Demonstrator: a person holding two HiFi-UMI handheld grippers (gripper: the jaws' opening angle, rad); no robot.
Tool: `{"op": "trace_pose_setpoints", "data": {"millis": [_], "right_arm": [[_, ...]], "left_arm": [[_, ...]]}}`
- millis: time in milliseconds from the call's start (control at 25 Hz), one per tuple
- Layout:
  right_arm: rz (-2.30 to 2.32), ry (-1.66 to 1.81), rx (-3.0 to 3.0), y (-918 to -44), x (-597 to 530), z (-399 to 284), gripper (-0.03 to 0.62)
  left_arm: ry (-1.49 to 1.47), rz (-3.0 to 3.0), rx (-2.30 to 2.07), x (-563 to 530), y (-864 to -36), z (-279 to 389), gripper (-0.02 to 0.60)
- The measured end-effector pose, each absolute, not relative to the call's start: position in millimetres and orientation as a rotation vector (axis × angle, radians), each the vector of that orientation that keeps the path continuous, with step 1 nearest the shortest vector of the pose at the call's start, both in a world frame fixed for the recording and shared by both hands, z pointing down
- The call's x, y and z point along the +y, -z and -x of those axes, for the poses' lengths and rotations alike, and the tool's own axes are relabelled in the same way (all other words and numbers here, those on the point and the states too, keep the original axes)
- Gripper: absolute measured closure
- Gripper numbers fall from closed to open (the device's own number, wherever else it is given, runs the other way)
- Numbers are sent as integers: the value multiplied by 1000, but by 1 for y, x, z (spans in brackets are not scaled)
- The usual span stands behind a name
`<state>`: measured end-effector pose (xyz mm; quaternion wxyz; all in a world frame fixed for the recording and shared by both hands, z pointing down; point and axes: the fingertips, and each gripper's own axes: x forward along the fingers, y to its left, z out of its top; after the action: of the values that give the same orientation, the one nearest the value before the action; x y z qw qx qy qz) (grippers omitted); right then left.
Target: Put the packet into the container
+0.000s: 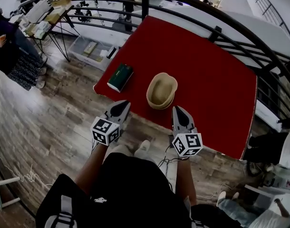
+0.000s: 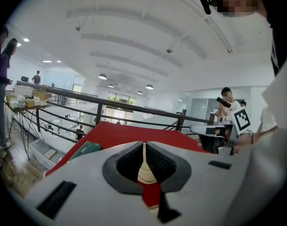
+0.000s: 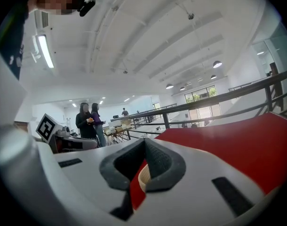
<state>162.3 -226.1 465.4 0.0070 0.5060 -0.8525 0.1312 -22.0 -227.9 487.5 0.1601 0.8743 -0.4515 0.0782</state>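
A dark green packet [image 1: 120,77] lies flat near the left corner of the red table [image 1: 207,65]. To its right stands a tan woven bowl-shaped container [image 1: 161,90], which holds nothing. My left gripper [image 1: 120,109] hovers at the table's near edge, just short of the packet, shut and holding nothing. My right gripper [image 1: 179,112] is level with it to the right of the container, also shut and holding nothing. In the left gripper view the packet [image 2: 87,149] shows left of the shut gripper [image 2: 144,145]. In the right gripper view a bit of the container [image 3: 143,178] shows behind the shut gripper [image 3: 144,141].
A black railing [image 1: 221,20] curves round the table's far and right sides. Wooden floor [image 1: 50,122] lies to the left, with a grey bin [image 1: 90,49] and cluttered tables [image 1: 45,13] beyond. A person's legs [image 1: 249,213] are at the lower right.
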Motion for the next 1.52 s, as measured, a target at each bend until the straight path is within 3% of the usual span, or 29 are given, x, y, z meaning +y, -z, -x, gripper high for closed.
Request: {"op": "trace_pose_setpoints", "data": {"millis": [520,680,920,1160,1520], "right_arm": [[-1586,-478,-2617,-484,-250,-155,572],[-1561,-479,-2607,-490,-264,-143,572],[-1540,-520,-2595,-506,-268,-126,572],[-1549,-556,-2568,-520,-270,-122,572],[-1579,-602,-2508,-539,-269,-130,572]], "left_arm": [[-368,-2295,-1365,-308,-534,71,558],[-524,-2195,-1349,-345,-561,93,389],[-861,-2055,-1355,-394,-614,118,238],[-1064,-1970,-1315,-418,-662,127,154],[-1153,-1979,-1278,-432,-686,124,144]]}}
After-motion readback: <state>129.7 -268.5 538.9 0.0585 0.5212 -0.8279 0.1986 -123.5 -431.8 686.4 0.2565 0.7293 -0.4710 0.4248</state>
